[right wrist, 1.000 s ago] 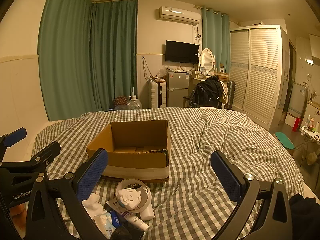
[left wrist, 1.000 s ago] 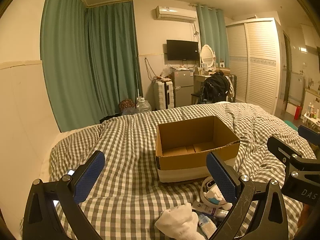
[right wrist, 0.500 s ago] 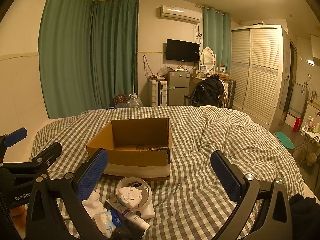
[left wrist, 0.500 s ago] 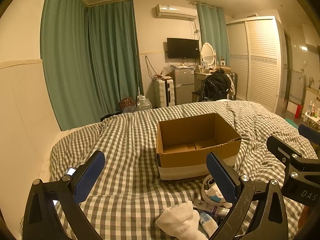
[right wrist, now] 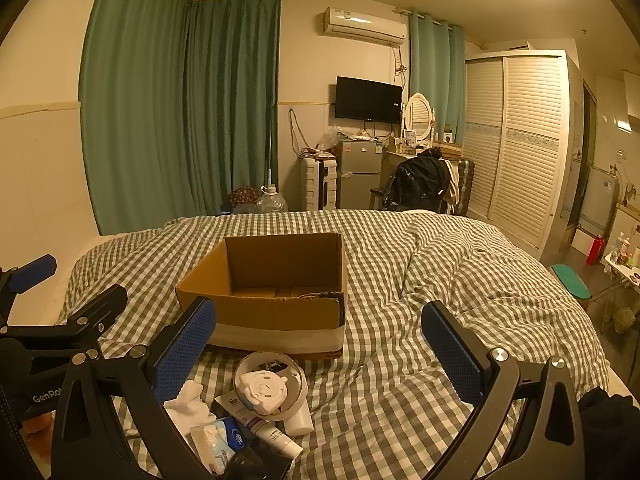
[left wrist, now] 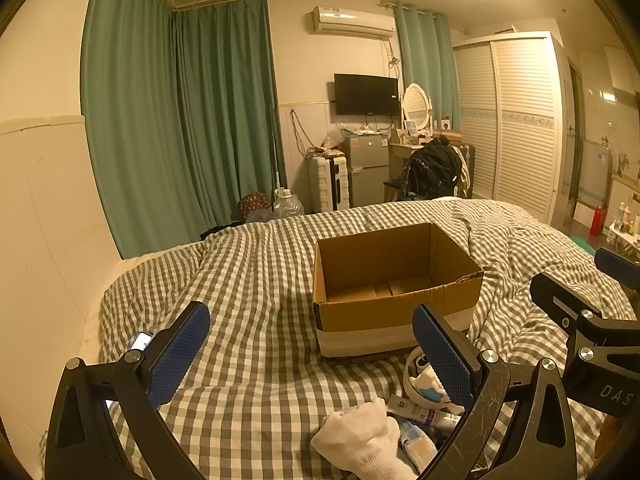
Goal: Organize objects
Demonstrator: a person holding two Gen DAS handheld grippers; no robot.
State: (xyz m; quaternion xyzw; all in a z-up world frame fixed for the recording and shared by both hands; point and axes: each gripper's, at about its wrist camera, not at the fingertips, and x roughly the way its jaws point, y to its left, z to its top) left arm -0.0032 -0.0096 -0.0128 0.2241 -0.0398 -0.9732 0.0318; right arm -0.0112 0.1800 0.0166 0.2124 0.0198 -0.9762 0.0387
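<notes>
**Left wrist view: both grippers spread above the bed**

The left gripper (left wrist: 312, 354) hangs with jaws wide apart and empty, as does the right gripper (right wrist: 320, 350). An open cardboard box (right wrist: 276, 280) sits on the checked duvet (right wrist: 460, 280). Just before it lie a white sock (left wrist: 360, 436), a round white case (right wrist: 268, 388), a tube (right wrist: 260, 426) and a tissue pack (right wrist: 218, 440), clustered together.

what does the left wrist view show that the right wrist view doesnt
Only the left wrist view shows a lit phone on the blanket beside the open left tool.

Only the right wrist view shows a blue tissue pack and the inside of the round white dish, ahead of the open right tool.

Both show the open cardboard box, the white sock and the checked blanket.
</notes>
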